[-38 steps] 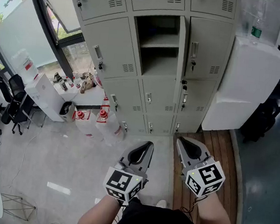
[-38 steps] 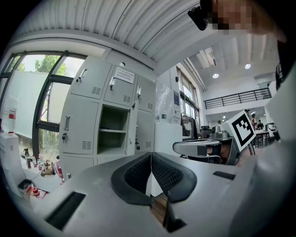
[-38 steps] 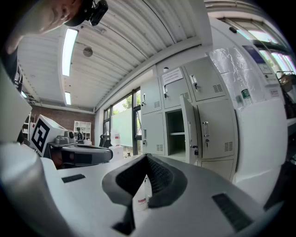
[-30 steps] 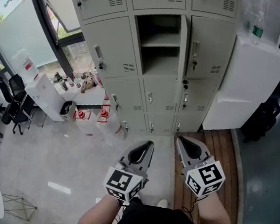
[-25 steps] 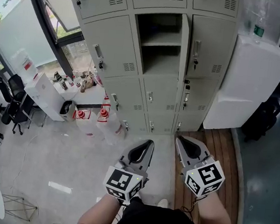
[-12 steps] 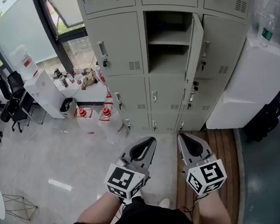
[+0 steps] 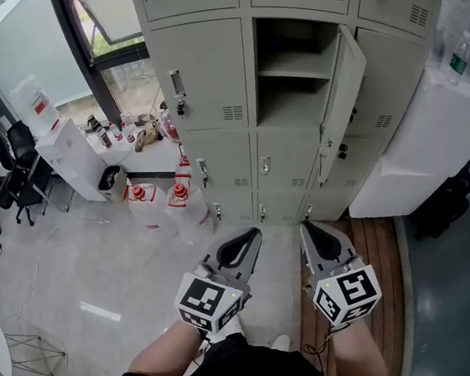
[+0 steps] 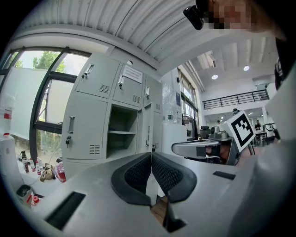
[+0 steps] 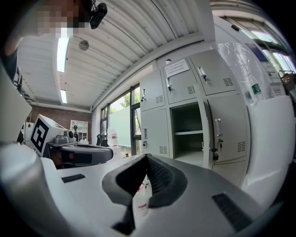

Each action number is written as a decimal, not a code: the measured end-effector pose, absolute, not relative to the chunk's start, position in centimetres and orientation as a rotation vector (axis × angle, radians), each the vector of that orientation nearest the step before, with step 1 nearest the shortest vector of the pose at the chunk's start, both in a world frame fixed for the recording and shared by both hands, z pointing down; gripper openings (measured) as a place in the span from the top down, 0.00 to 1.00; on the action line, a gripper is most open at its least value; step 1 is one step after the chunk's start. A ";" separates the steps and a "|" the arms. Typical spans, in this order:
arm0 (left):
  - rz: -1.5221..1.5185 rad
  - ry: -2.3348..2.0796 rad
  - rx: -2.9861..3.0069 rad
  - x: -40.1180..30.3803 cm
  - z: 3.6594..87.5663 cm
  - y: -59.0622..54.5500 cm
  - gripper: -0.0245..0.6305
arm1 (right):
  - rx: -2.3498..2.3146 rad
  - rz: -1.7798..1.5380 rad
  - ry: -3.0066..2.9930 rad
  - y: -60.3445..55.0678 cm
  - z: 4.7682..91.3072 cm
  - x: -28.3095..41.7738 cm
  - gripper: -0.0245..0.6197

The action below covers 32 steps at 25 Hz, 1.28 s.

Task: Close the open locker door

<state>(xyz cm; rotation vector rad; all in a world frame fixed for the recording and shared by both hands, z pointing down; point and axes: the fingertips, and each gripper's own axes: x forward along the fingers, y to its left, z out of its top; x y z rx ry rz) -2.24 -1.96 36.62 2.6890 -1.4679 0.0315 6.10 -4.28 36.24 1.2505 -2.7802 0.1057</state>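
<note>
Locker door (image 7: pixel 342 102): swung out to the right of its open compartment (image 7: pixel 293 72), in the middle column of the grey locker bank (image 7: pixel 201 71). It is well apart from both grippers, up and ahead of them.

Left gripper (image 7: pixel 249 238): jaws together, pads meeting tip to tip, nothing between them. It points level at the lockers.

Right gripper (image 7: pixel 310 233): jaws likewise pressed together and empty. It points level, just beside the left one, and is the nearer of the two to the door.

Step in hand, as judged: approach, no contact yet. To do it well, use the right gripper and keep its jaws together as a blunt pusher. Come round to the door's outer face and meet it near the free edge rather than the hinge. Push steadily leftward until the door seats in the frame. Keep clear of the white cabinet (image 7: pixel 415 143) on the right.

Door appearance: a flat pale-grey metal panel, upright and hinged at its right. It stands out at a wide angle from the frame. A small dark latch fitting shows low on it. The compartment behind holds one bare shelf (image 7: pixel 291 64).
</note>
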 end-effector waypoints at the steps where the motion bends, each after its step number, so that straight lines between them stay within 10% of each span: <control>1: 0.031 -1.463 2.691 -2.7 36.7 -2.3 0.94 | 1.256 0.107 -2.777 -4.6 36.2 5.7 0.88; 32: 0.001 -1.293 2.788 -12.1 36.4 -10.0 0.94 | 1.441 0.084 -2.686 -11.9 35.5 -3.6 0.88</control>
